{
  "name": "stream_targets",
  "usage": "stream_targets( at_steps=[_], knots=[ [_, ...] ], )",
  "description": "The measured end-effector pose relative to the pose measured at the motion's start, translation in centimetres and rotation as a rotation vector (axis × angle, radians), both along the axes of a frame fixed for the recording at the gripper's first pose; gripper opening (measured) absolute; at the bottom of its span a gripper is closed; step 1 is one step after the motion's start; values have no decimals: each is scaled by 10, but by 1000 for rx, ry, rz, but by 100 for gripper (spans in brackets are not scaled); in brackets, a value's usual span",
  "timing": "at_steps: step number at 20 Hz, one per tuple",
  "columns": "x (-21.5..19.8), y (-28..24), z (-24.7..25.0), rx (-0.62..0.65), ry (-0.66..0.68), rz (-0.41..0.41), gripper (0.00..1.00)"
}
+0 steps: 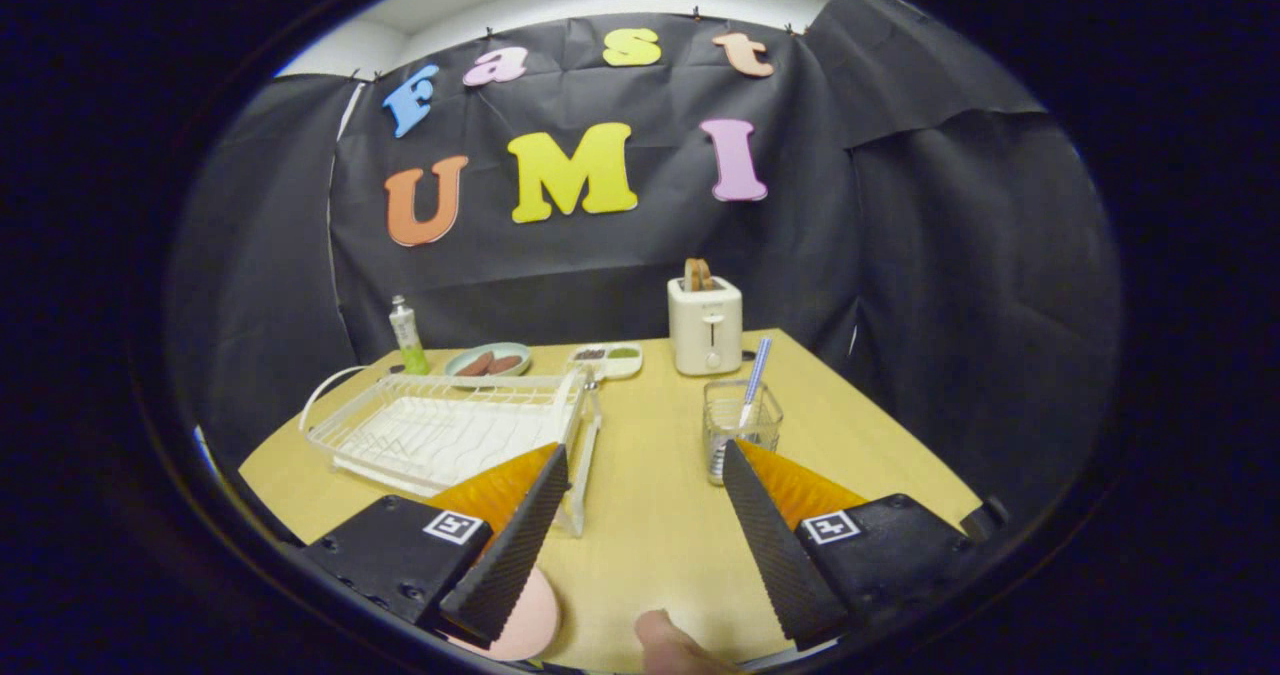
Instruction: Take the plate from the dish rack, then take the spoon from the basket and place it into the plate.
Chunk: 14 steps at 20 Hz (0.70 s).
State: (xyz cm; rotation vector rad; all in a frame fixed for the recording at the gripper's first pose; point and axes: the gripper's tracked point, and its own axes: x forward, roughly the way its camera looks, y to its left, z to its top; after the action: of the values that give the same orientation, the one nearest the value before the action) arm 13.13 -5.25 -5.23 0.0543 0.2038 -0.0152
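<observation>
Gripper [640,475] level above table [650,515], fingers spread (gripping nothing).

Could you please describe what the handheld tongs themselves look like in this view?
The tongs have two flat, wedge-shaped fingers whose inner faces carry a fine ribbed texture. Each sits on a black, bolted block bearing a small square black-and-white marker. The fingers stand open over the yellow table.

Gripper-mounted fisheye, low over table [650,515], facing wall
</observation>
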Motion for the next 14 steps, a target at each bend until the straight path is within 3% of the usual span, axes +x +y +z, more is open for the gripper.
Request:
stream_targets(
  at_steps=[8,14],
  knots=[
    [100,-66,18,-91,-17,-49,100],
    [186,-111,-4,43,80,-85,99]
  ],
)
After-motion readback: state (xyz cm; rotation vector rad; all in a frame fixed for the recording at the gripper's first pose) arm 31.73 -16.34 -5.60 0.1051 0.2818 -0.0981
